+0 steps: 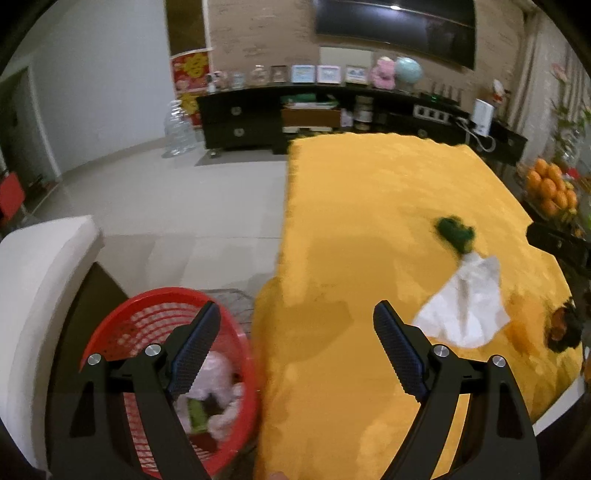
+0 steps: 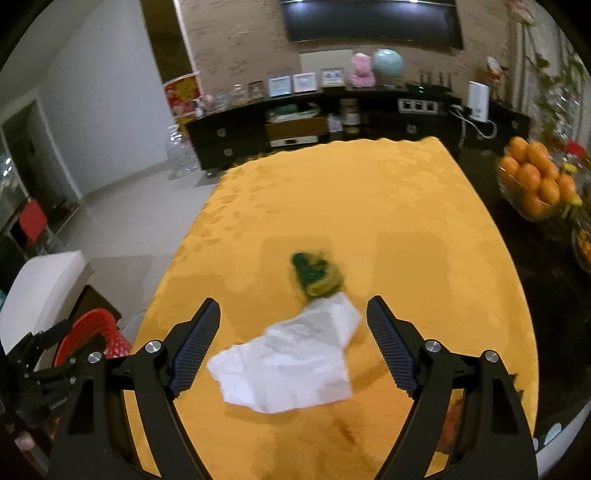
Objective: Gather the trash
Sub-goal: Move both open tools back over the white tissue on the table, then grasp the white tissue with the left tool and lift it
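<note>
The left hand-held gripper (image 1: 297, 312) is closest in its own view. Its two black fingers are spread wide with nothing between them. One finger (image 1: 195, 347) hangs over a red basket (image 1: 114, 325). The other finger (image 1: 397, 347) hangs over the yellow tabletop (image 1: 369, 206). The red basket sits low, just beside the edge of the tabletop. Inside it lie some pale crumpled trash (image 1: 225, 402) and a small green piece (image 1: 195, 413). A white seat (image 1: 33, 295) stands next to the basket.

The right hand-held gripper (image 2: 293, 314) is spread wide too, and it pinches nothing. A white tissue (image 2: 291, 365) lies flat on the tabletop (image 2: 369, 192), seen right between its two fingers, but the fingers do not touch it. Just past the tissue, touching its far corner, lies a green and yellow wrapper (image 2: 316, 275). In the left view, the same tissue (image 1: 469, 306) and wrapper (image 1: 454, 232) lie off to the right side. A dark scrap (image 1: 563, 328) lies near the right edge of the tabletop there.

Farther away, a bowl of oranges (image 2: 532, 181) sits on a dark surface to the right. A long black cabinet (image 2: 258, 136) stands by the far wall, with picture frames, a pink toy (image 2: 362, 72) and a globe (image 2: 388, 62) on top. A dark screen (image 2: 373, 20) hangs above it. Clear big bottles (image 2: 181, 155) stand on the floor.
</note>
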Motion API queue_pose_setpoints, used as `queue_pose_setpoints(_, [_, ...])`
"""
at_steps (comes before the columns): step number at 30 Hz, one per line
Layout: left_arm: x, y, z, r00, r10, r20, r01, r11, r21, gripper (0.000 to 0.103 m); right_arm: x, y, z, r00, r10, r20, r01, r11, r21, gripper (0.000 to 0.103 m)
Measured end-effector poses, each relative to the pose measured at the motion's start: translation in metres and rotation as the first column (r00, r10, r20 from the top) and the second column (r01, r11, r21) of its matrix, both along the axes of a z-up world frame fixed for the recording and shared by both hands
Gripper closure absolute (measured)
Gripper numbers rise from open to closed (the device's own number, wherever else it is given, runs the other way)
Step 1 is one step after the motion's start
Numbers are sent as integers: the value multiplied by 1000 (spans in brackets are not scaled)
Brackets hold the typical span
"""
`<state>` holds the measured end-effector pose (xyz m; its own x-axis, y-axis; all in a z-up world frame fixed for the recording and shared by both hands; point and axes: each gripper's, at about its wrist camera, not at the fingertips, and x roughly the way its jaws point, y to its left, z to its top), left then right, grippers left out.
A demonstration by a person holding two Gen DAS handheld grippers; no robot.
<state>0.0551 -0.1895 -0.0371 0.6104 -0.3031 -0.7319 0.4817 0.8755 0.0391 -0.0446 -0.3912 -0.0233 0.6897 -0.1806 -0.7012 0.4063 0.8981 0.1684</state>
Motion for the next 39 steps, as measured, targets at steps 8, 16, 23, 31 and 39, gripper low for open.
queue_pose_setpoints(8, [-18,-48,-10,992,-121,-26,121,993,-11,21,-21,-23,-3,997,-81,-10,81,997,17,24])
queue_pose_setpoints(16, [-27,-107,-35,959,-274,-74,275,962,-1,21,-30,-41,-4,993,-121,-9,121,991,50,24])
queue_pose_setpoints(23, [-23,-143,-62,937,-326,-123,332,943,33,21,-35,-49,-4,991,-131,-1,131,988,86,24])
queue_pose_setpoints(31, [-19,-153,-75,927,-332,-175,341,940,21,50,-35,-52,-8,992,-128,-10,128,986,108,24])
queue_pose_setpoints(39, [-30,-149,-73,910,-369,-191,377,926,8,86,-34,-51,-10,991,-130,-18,131,986,104,24])
